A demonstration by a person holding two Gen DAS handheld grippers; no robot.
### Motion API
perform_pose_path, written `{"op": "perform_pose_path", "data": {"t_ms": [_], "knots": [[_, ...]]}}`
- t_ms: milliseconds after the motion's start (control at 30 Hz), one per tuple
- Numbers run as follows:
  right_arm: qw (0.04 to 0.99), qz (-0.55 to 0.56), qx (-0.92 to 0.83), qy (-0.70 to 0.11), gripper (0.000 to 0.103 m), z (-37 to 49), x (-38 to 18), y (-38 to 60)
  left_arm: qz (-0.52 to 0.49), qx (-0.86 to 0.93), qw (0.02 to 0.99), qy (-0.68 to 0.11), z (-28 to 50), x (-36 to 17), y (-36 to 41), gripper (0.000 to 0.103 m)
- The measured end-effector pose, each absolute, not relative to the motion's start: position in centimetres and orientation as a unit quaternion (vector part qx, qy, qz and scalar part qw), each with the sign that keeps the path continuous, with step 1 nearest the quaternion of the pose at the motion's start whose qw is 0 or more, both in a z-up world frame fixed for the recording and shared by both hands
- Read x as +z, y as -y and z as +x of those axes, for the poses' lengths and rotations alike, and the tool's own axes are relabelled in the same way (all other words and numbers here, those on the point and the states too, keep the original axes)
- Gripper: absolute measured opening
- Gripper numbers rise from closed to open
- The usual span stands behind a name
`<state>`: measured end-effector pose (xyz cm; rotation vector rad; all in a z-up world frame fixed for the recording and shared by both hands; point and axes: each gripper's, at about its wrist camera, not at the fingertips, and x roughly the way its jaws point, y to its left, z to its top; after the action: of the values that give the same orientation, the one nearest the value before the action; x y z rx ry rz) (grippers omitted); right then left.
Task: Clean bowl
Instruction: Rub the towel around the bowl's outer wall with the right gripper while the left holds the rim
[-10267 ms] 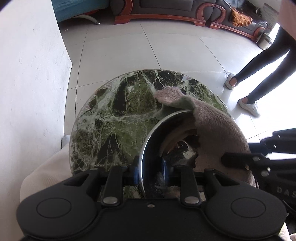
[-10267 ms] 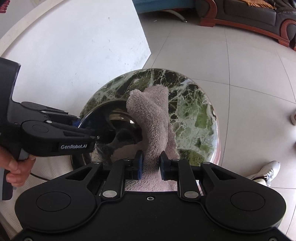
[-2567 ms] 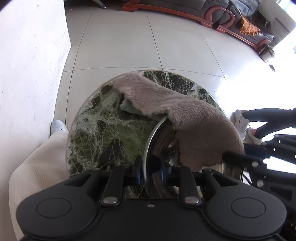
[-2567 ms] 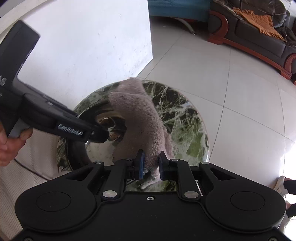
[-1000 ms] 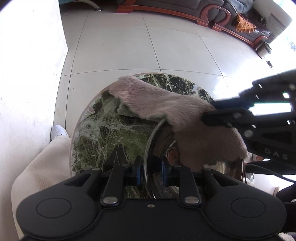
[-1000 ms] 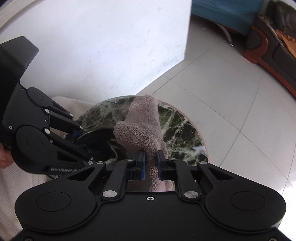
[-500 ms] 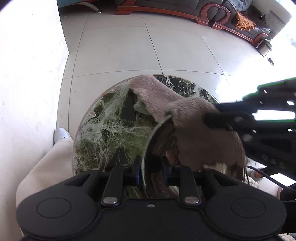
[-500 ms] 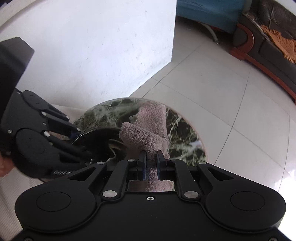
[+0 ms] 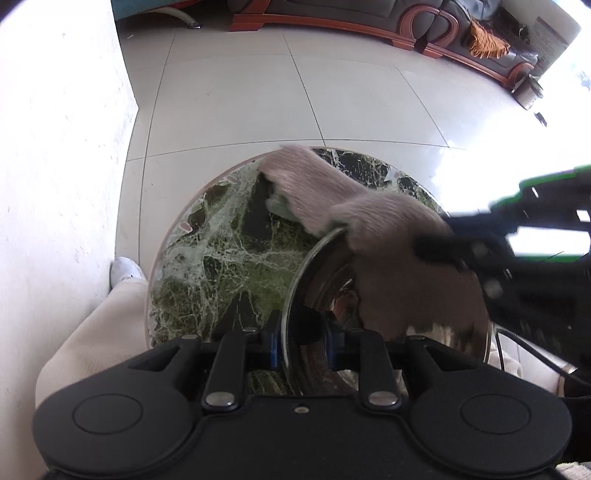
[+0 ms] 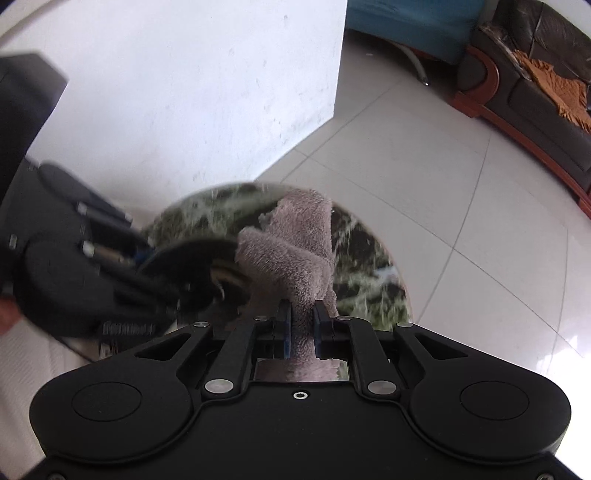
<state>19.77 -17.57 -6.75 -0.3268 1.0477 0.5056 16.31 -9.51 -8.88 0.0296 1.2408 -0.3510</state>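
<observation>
A shiny steel bowl (image 9: pixel 317 291) stands tilted on a round green marble table (image 9: pixel 221 251). My left gripper (image 9: pixel 301 341) is shut on the bowl's near rim. A fuzzy grey-pink towel (image 9: pixel 388 229) drapes over the bowl's far rim, into the bowl and out across the table. In the right wrist view my right gripper (image 10: pixel 302 325) is shut on the towel (image 10: pixel 291 254), bunched above the bowl (image 10: pixel 192 266). In the left wrist view the right gripper's black frame (image 9: pixel 517 251) shows blurred at the right, against the towel.
A white wall (image 9: pixel 55 166) stands close on the table's left. Pale trousers (image 9: pixel 92 325) and a white shoe (image 9: pixel 125 267) of the person lie by the near left edge. Tiled floor (image 9: pixel 277 92) stretches beyond, with a dark sofa (image 9: pixel 369 14) at the back.
The towel's far end has been pulled back across the table toward the bowl and bunched up. My right gripper has shifted along the bowl with it. The left grip on the rim is unchanged.
</observation>
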Motion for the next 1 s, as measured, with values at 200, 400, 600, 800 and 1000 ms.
{"op": "perform_pose_path", "data": {"t_ms": [200,400,600,800,1000], "knots": [[0.815,-0.136,0.229,-0.515,0.012,17.9,-7.6,19.0,0.006,-0.163,0.799,-0.579,16.5,-8.8,9.4,0.021],[0.821,-0.144,0.235,-0.500,0.012,19.0,-6.9,18.1,0.021,-0.166,0.797,-0.580,16.6,-8.7,9.7,0.022],[0.824,-0.123,0.235,-0.500,0.013,19.7,-7.2,18.1,0.019,-0.160,0.799,-0.579,16.4,-8.7,9.9,0.022],[0.826,-0.042,0.208,-0.523,0.014,16.5,-7.7,21.2,0.010,-0.162,0.799,-0.579,16.4,-8.9,9.7,0.023],[0.831,0.029,0.178,-0.526,0.015,15.7,-8.4,22.0,0.012,-0.157,0.805,-0.572,16.1,-8.7,9.9,0.021]]}}
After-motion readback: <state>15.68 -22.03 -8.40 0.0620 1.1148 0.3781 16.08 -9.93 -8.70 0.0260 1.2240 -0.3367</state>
